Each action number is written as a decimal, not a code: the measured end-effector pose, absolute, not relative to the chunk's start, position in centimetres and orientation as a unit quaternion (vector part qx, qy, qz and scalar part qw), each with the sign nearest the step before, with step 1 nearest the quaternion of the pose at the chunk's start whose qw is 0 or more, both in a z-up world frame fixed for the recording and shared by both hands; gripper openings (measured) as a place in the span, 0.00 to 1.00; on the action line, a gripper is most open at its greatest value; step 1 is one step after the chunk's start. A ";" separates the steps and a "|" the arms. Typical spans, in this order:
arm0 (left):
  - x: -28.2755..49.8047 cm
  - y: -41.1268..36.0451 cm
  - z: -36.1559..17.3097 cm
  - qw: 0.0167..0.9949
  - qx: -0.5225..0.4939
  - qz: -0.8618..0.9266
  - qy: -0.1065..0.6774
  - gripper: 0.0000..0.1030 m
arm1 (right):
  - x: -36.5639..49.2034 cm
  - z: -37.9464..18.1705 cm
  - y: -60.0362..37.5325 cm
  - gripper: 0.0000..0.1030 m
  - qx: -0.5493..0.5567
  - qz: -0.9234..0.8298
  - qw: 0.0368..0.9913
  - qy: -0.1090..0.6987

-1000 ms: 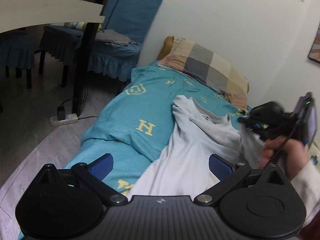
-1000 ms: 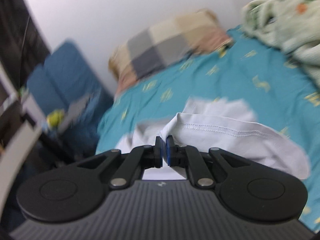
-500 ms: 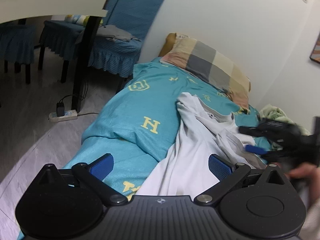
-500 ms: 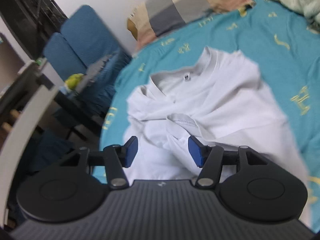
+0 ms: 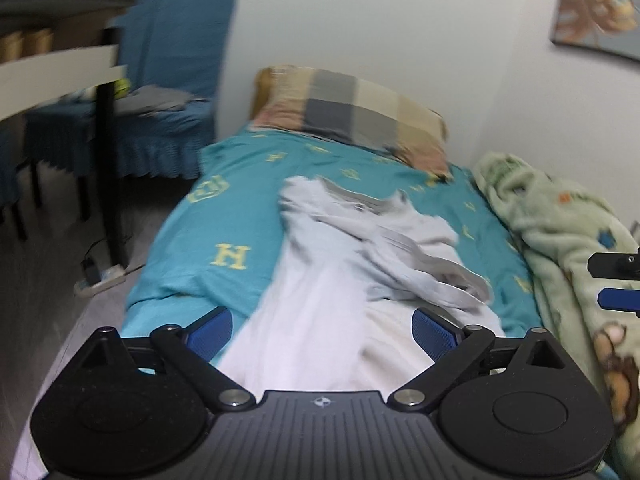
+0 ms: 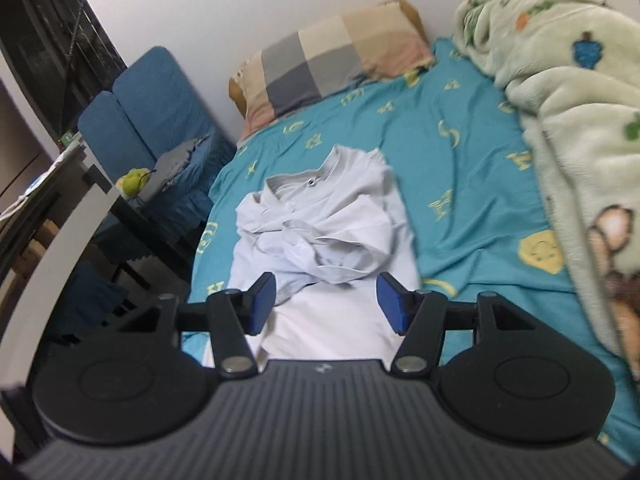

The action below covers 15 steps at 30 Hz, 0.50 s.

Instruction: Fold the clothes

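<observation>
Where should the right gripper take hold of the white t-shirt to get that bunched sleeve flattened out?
Probably at the hemmed edge of the bunched sleeve on the white t-shirt, coming in low from the foot of the bed. That edge curls up off the body, so one finger can slip beneath it. The right gripper is open and already faces it; the flat fabric nearer offers no raised fold.

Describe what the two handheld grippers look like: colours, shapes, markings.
Both match. The left gripper and the right gripper each have a black ribbed body with a small round emblem, two round black discs, angular black linkage arms with silver pivot pins, and blue textured finger pads. No cables or sleeves show.
</observation>
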<state>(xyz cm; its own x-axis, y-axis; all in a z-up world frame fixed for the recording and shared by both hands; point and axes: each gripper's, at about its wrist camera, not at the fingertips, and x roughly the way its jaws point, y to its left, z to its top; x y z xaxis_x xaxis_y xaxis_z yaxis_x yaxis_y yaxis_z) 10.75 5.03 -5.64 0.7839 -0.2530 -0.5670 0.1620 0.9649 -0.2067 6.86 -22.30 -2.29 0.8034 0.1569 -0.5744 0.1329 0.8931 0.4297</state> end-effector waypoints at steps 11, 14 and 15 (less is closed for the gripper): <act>24.0 -4.6 -7.4 0.905 -0.133 -0.195 0.353 0.83 | 8.1 -4.7 -26.8 0.58 0.255 -0.027 0.915 0.313; 28.2 -6.8 -9.2 0.897 -0.149 -0.182 0.375 0.80 | 9.2 -5.7 -27.8 0.58 0.266 -0.026 0.906 0.328; 29.3 -6.9 -10.0 0.892 -0.157 -0.177 0.385 0.77 | 9.7 -6.0 -28.2 0.58 0.270 -0.024 0.904 0.331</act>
<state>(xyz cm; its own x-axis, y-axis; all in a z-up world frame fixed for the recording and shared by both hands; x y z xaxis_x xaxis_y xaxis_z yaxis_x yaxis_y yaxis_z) 29.26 -6.92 -9.98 0.6403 -0.4378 -0.6312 0.1954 0.8875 -0.4174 9.65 -28.16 -6.00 0.7791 0.1348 -0.6122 0.2227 0.8533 0.4714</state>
